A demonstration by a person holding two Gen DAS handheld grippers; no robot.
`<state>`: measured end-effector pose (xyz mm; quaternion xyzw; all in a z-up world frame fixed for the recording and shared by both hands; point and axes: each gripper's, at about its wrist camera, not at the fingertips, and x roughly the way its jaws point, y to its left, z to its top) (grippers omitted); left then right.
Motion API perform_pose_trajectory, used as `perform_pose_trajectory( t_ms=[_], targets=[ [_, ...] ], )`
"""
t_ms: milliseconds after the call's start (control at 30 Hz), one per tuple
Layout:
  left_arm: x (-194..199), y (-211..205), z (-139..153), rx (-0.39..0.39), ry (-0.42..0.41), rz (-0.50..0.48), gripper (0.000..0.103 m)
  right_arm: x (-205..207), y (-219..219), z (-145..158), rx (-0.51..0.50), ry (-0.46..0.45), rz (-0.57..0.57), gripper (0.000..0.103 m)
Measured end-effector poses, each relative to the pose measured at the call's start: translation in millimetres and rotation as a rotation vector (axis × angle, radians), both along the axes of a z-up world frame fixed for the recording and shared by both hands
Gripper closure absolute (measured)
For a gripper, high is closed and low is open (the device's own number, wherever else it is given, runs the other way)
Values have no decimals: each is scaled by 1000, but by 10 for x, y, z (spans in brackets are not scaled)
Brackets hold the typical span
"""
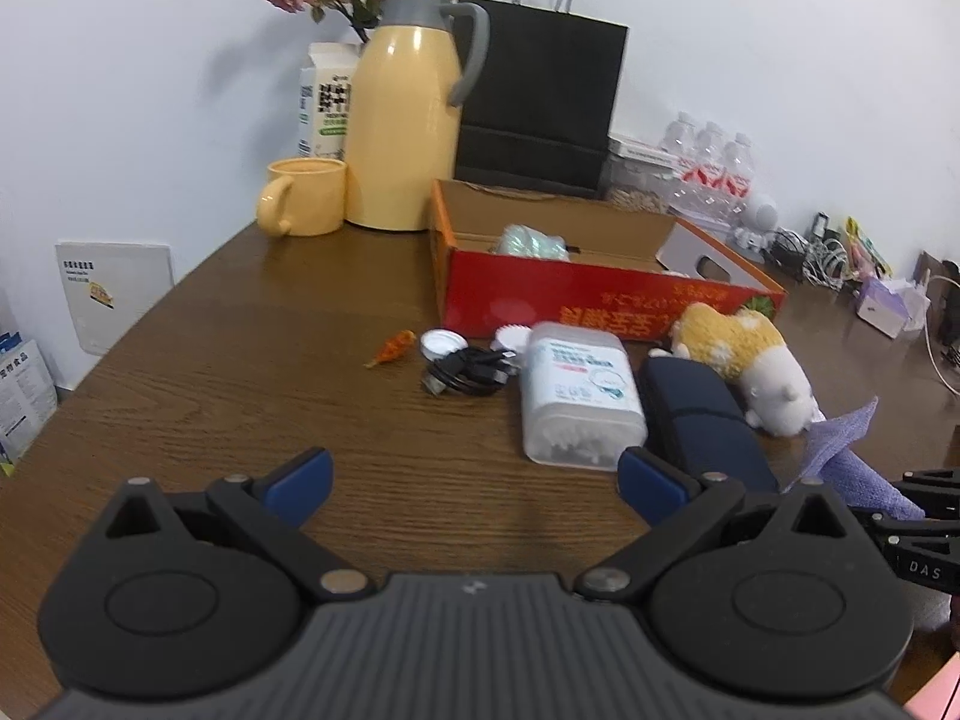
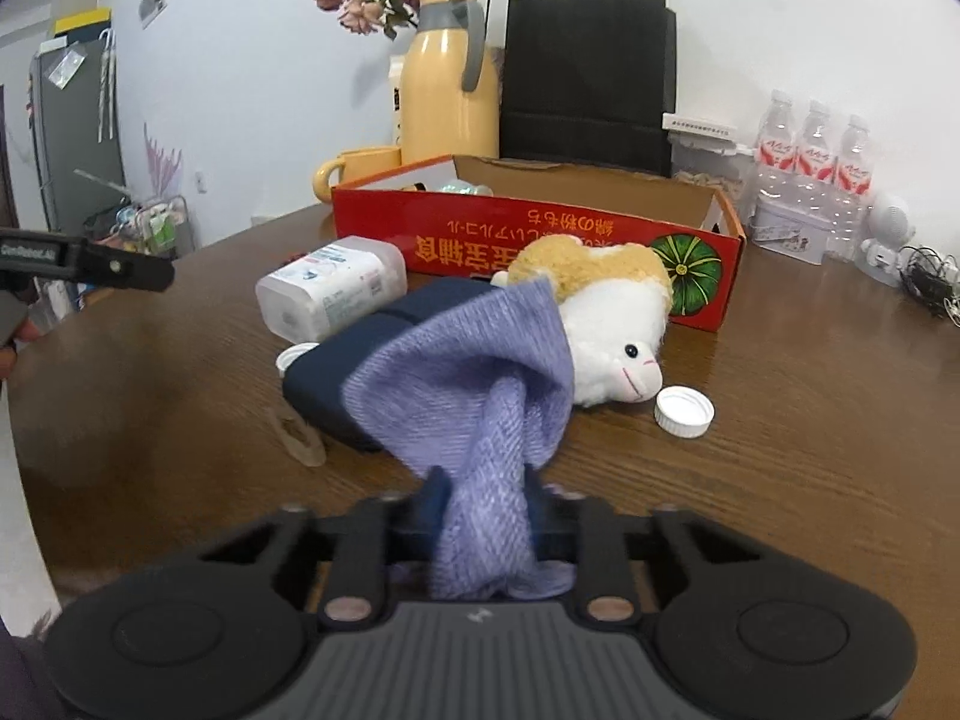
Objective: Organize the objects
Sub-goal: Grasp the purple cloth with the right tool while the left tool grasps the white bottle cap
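My right gripper [image 2: 486, 498] is shut on a purple knitted cloth [image 2: 474, 372], which bunches up between the pads and hangs over the table. Behind the cloth lie a dark blue case [image 2: 336, 372], a yellow-and-white plush toy [image 2: 606, 312] and a clear box of cotton swabs [image 2: 330, 288]. An open red cardboard box [image 2: 540, 234] stands beyond them with a greenish packet inside. My left gripper [image 1: 477, 483] is open over bare wood, in front of the swab box [image 1: 576, 390] and the case [image 1: 702, 414]. A black cable [image 1: 468, 369] and an orange sweet [image 1: 393, 348] lie further out.
A yellow thermos [image 1: 408, 114], yellow mug [image 1: 306, 195], milk carton [image 1: 324, 102] and black paper bag [image 1: 540, 96] line the back wall. Water bottles [image 2: 810, 162] and tangled cables [image 1: 816, 252] sit at the back right. A white cap [image 2: 684, 411] lies by the plush toy.
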<state>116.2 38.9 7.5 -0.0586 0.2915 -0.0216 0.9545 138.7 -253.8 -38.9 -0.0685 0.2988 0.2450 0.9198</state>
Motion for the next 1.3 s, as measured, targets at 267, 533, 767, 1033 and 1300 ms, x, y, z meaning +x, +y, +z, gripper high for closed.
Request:
perform_pose_trajectory(
  t_ms=[267, 533, 767, 1033, 1300],
  targets=[
    [27, -513, -167, 2, 27, -95, 0, -188, 15, 153, 80, -88, -105, 92],
    [35, -1048, -322, 42, 22, -129, 1, -185, 61, 301, 113, -142, -158, 92],
    [24, -1212, -359, 80, 15, -132, 3, -198, 59, 298, 145, -138, -139, 92],
    [71, -868, -263, 31, -17, 0, 30, -175, 28, 249, 160, -132, -137, 92],
    [381, -732, -364, 3, 54, 23, 66, -158, 69, 216, 147, -123, -133, 92]
  ],
)
